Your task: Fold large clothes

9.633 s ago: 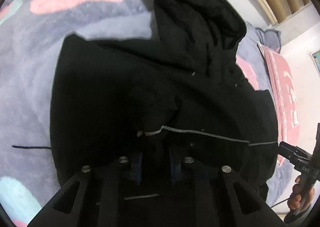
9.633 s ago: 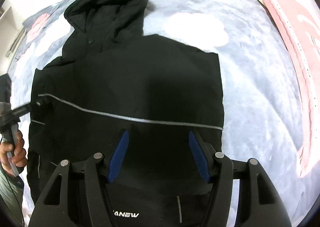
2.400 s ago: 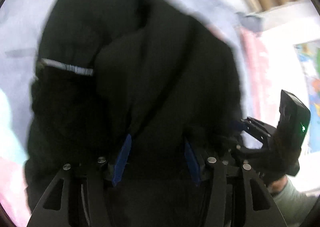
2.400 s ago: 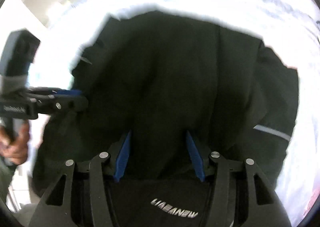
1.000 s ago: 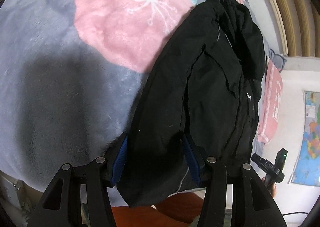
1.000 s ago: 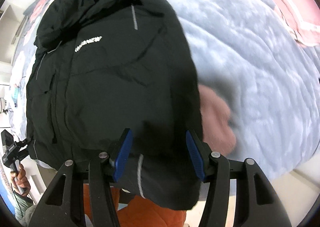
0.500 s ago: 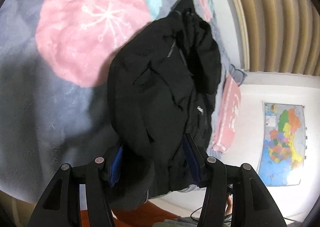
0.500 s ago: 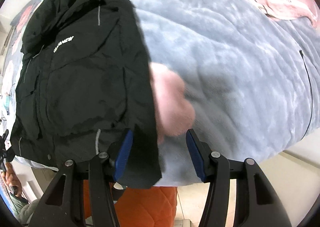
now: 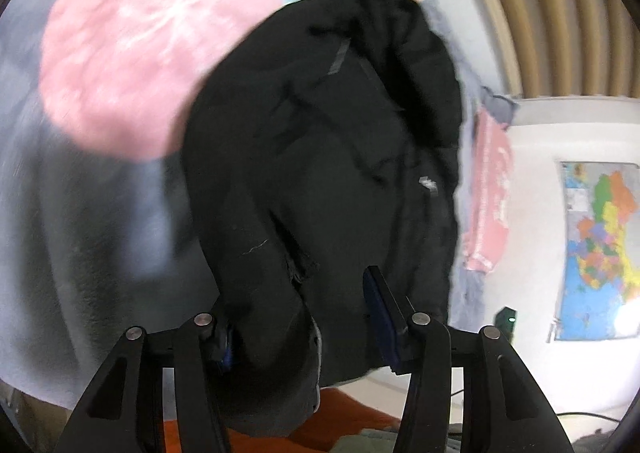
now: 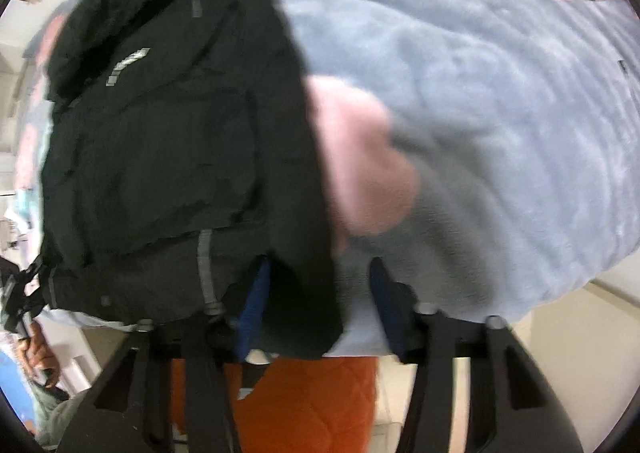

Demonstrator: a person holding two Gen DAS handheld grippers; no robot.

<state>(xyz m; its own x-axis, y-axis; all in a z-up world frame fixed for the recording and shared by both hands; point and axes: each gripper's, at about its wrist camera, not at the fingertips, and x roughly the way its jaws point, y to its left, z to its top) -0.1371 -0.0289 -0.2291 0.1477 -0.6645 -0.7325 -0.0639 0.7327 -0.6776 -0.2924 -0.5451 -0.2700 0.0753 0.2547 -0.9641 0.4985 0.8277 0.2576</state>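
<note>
A black hooded jacket lies lengthwise on the bed, hood at the far end, its near hem hanging over the bed's edge. It also shows in the right wrist view, with grey reflective strips. My left gripper is open, its jaws wide apart, with the jacket's near hem bunched between them. My right gripper is open too, and the hem's right corner hangs between its fingers. The left gripper and the hand holding it show at the right wrist view's left edge.
The grey fleece blanket with pink patches covers the bed. A pink pillow lies at the far right side. An orange quilted fabric is below the bed's edge. A map hangs on the white wall.
Over the last second both grippers have drawn back toward the bed's near edge while the jacket stays on the bed. The jaws stay wide apart and the view is blurred by motion.
</note>
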